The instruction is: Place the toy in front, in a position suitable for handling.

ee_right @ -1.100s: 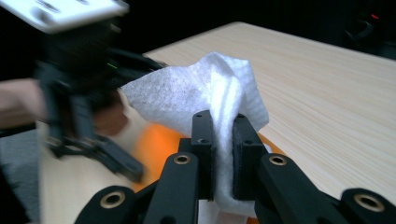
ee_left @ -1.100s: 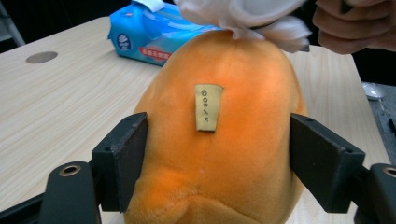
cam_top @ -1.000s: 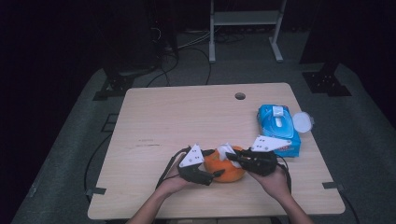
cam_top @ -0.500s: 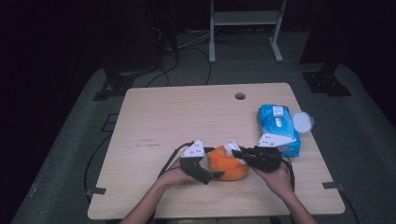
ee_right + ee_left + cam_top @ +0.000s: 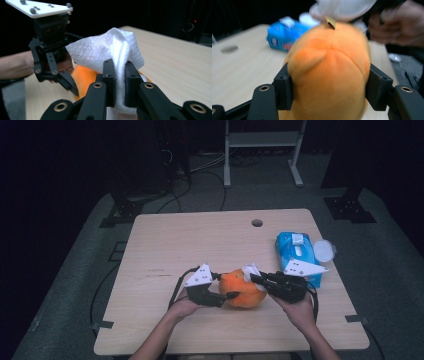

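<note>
A soft orange plush toy [image 5: 242,291] sits near the table's front edge between both hands. My left gripper [image 5: 226,292] grips it from the left. In the left gripper view its jaws have just been closing, and both pads [image 5: 284,87] press into the toy's [image 5: 329,72] sides. My right gripper [image 5: 256,279] comes in from the right, shut on a white wipe [image 5: 250,270] that lies on top of the toy. In the right gripper view the wipe [image 5: 110,47] is pinched between the pads [image 5: 108,82], with the orange toy [image 5: 83,75] and the left gripper [image 5: 63,81] behind it.
A blue pack of wipes [image 5: 295,251] lies at the right of the wooden table [image 5: 200,240], with a round white lid [image 5: 323,251] beside it. A cable hole [image 5: 257,223] is at the back. A metal stand [image 5: 260,140] is on the floor beyond.
The left gripper's jaws spread wide around the orange toy, then closed on its sides, and the hand rose a little. The right gripper with the wipe has stayed put.
</note>
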`<state>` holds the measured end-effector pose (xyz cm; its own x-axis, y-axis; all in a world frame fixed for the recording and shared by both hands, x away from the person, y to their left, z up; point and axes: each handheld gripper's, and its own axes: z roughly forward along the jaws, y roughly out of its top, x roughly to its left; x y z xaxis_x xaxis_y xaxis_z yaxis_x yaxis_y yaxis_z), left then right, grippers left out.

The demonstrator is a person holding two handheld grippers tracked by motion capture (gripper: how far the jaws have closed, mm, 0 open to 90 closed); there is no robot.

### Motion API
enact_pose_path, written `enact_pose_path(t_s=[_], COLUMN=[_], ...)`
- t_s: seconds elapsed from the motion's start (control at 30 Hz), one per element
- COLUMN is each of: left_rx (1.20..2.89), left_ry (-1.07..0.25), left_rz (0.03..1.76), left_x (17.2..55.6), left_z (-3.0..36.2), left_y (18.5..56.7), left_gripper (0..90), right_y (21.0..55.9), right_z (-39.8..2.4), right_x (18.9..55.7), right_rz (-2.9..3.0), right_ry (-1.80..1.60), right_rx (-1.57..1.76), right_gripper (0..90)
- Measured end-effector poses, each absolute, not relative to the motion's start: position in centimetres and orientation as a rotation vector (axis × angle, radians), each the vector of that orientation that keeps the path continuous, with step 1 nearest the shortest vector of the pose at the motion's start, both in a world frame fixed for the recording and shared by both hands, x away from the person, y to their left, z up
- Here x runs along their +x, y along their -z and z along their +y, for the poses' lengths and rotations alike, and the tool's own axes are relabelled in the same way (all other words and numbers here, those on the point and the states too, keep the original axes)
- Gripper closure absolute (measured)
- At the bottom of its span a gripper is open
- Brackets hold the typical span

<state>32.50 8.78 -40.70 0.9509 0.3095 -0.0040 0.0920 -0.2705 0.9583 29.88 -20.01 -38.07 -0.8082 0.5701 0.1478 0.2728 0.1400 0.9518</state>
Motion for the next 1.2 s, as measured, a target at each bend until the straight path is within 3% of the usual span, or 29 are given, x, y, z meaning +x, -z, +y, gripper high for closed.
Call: enact_pose_path(t_s=[0.27, 0.57, 0.73, 0.93, 1.1, 1.2], left_rx=[1.862, 2.039, 2.048, 2.057, 2.04, 2.007], left_ry=[-0.287, -0.268, -0.297, -0.335, -0.286, -0.23], left_rz=[0.243, 0.284, 0.268, 0.231, 0.239, 0.239], left_x=[31.6, 32.3, 31.9, 31.5, 31.9, 32.3], left_z=[10.1, 8.9, 7.6, 6.5, 7.0, 7.9], left_y=[38.0, 41.6, 41.5, 41.5, 41.5, 41.1], left_gripper=[35.6, 34.4, 33.4, 32.1, 19.7, 16.9], right_y=[38.6, 41.4, 39.9, 38.5, 40.3, 40.5], right_z=[-19.6, -19.0, -20.1, -17.5, -17.4, -17.9], right_x=[30.0, 31.4, 31.1, 29.4, 30.2, 30.3], right_rz=[2.188, 2.329, 2.253, 2.281, 2.332, 2.334], right_ry=[-1.788, -1.622, -1.666, -1.667, -1.641, -1.633], right_rx=[0.848, 0.95, 0.941, 0.789, 0.835, 0.853], right_gripper=[81.2, 81.1, 81.1, 81.0, 81.2, 81.2])
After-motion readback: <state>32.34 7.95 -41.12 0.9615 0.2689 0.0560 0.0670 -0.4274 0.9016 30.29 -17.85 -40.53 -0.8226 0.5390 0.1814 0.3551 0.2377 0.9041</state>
